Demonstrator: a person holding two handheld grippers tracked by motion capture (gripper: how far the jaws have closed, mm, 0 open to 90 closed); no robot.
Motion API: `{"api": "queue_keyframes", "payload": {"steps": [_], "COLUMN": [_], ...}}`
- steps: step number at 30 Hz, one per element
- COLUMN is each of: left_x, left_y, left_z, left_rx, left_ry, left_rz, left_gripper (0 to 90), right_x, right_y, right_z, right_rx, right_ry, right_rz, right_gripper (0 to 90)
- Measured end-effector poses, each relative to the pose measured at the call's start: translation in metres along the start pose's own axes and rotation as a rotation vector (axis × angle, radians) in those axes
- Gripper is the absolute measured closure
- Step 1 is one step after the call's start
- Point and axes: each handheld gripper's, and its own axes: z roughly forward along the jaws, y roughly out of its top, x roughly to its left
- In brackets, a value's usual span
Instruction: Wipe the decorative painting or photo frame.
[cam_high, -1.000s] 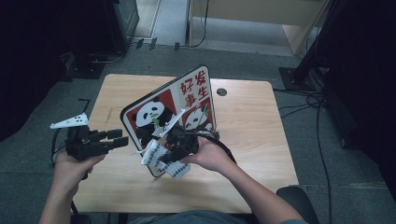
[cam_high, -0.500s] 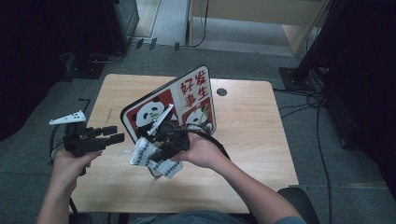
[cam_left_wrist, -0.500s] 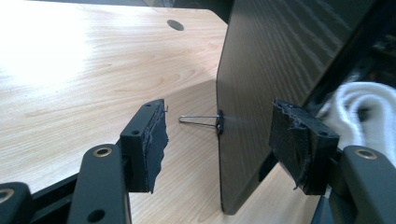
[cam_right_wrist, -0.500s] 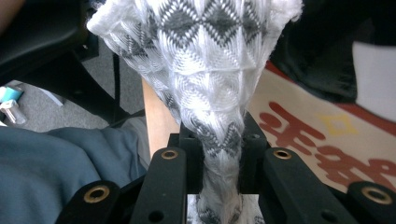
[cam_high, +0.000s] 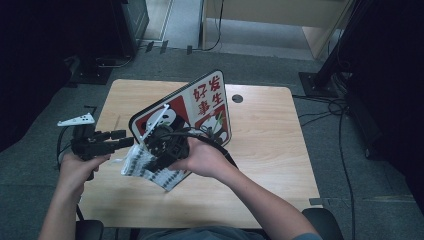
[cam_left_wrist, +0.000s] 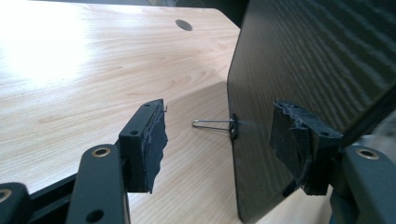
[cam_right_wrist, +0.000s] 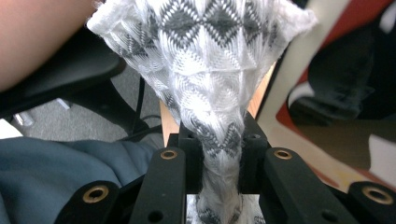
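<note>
Cloth (cam_right_wrist: 205, 84) is soft and light — right gripper (cam_right_wrist: 219, 168) jaws pinch its bunched end. Left gripper (cam_left_wrist: 224, 140) jaws have just been opening, now wide, nothing pressed; stiff board (cam_left_wrist: 317, 70) at 3 o'clock.

Cloth (cam_right_wrist: 205, 70): white, grey diamond weave. Board (cam_high: 200, 107): red-and-white face, black-white panda print, red characters; back black. Table (cam_high: 270, 145): pale wood grain. Grippers: black.

Count at the table: two grippers, one cloth, one board.

One wooden table (cam_high: 270, 150) with one round cable hole (cam_high: 237, 98); one panda-print board (cam_high: 200, 107); one white-and-grey patterned cloth (cam_high: 142, 162); one left gripper (cam_high: 117, 139), one right gripper (cam_high: 150, 157); apparently one wire clip (cam_left_wrist: 215, 124) on the board's edge, small and hard to read.
</note>
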Motion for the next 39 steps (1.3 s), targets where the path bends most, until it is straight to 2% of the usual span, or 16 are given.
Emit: {"api": "queue_keyframes", "payload": {"steps": [8, 12, 16, 18, 25, 27, 30, 39], "left_x": [0.007, 0.006, 0.004, 0.004, 0.005, 0.006, 0.006, 0.005], "left_y": [0.001, 0.001, 0.0, 0.0, 0.0, -0.001, -0.001, -0.002], "left_z": [0.003, 0.006, 0.007, 0.006, 0.006, 0.006, 0.006, 0.003], "left_rx": [-0.004, 0.013, 0.018, 0.017, 0.014, 0.017, 0.015, 0.01], "left_ry": [-0.008, -0.004, 0.016, 0.033, 0.028, 0.03, 0.03, 0.032], "left_rz": [-0.01, 0.006, 0.009, 0.013, 0.014, 0.019, 0.013, 0.014], "left_gripper": [35.6, 35.6, 35.5, 35.5, 35.5, 35.5, 35.5, 35.4], "right_x": [0.008, 0.01, 0.01, 0.01, 0.011, 0.008, 0.002, -0.004], "right_y": [0.019, 0.028, 0.036, 0.042, 0.064, 0.068, 0.07, 0.065], "right_z": [-0.005, -0.008, -0.011, -0.014, -0.023, -0.025, -0.026, -0.026], "right_rx": [-0.009, -0.018, -0.027, -0.033, -0.049, -0.048, -0.045, -0.029], "right_ry": [-0.006, -0.001, -0.009, 0.004, -0.003, -0.01, 0.0, -0.002], "right_rz": [-0.007, -0.007, -0.004, 0.007, 0.001, 0.017, 0.048, 0.068], "right_gripper": [77.8, 78.4, 78.8, 78.7, 78.6, 78.6, 78.5, 78.4]}}
